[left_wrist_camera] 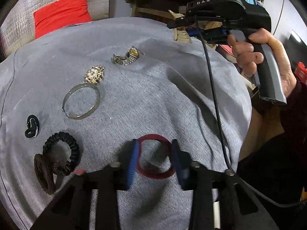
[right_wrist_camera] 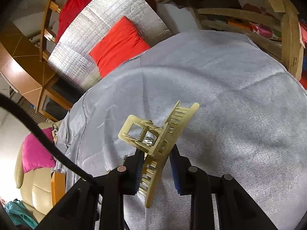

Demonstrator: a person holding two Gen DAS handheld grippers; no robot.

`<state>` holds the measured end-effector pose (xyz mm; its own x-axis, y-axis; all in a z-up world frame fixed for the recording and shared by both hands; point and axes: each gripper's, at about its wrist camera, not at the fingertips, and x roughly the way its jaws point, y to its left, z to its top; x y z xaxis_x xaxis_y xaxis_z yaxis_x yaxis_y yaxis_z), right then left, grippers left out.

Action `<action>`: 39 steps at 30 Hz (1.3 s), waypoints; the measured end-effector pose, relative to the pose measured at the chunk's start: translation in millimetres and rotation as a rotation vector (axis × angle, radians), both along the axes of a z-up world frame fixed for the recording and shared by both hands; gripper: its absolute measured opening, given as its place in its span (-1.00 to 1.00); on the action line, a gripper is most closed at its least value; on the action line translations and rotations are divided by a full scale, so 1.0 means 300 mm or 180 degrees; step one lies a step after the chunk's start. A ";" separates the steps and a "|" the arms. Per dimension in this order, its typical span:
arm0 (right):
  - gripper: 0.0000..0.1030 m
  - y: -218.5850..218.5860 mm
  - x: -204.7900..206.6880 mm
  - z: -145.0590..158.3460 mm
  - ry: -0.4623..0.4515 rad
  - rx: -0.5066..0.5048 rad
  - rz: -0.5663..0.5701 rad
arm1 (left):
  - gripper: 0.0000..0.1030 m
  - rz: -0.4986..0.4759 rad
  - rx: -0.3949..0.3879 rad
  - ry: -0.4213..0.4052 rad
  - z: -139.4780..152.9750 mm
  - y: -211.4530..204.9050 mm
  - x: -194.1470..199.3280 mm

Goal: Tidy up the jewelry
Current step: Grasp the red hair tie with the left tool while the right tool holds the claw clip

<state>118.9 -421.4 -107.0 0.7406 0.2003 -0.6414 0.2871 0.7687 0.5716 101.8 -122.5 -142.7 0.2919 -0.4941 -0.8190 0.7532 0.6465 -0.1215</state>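
On the grey cloth (left_wrist_camera: pixel 134 99) lie a red hair tie (left_wrist_camera: pixel 154 175), a black scrunchie (left_wrist_camera: pixel 63 153), a brown disc ornament (left_wrist_camera: pixel 44 172), a small black band (left_wrist_camera: pixel 32 126), a silver bangle (left_wrist_camera: pixel 81 100), a gold pearl brooch (left_wrist_camera: pixel 95 74) and a metal watch (left_wrist_camera: pixel 125 57). My left gripper (left_wrist_camera: pixel 155 161) is open, its fingers on either side of the red hair tie, low over it. My right gripper (right_wrist_camera: pixel 156 170) is shut on a beige hair claw clip (right_wrist_camera: pixel 161 143), held above the far part of the cloth; it also shows in the left wrist view (left_wrist_camera: pixel 181 34).
A red cushion (left_wrist_camera: pixel 61 13) on silver padding lies beyond the cloth's far left edge. Wooden furniture (right_wrist_camera: pixel 249 19) stands behind the table. A black cable (left_wrist_camera: pixel 213 99) hangs from the right gripper across the cloth's right side.
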 end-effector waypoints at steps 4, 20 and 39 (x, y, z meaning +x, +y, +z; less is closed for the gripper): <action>-0.44 0.017 0.001 0.008 -0.0039 0.0026 0.0026 | -0.87 0.0053 -0.0043 0.0159 -0.021 0.006 0.027; -0.44 0.129 0.047 0.011 -0.0003 -0.0082 0.0195 | 0.07 0.0211 0.0104 -0.0160 0.037 0.027 0.002; -0.44 0.167 0.078 0.007 0.0039 -0.0175 0.0225 | -0.90 0.0321 0.0301 -0.0605 0.081 0.001 -0.035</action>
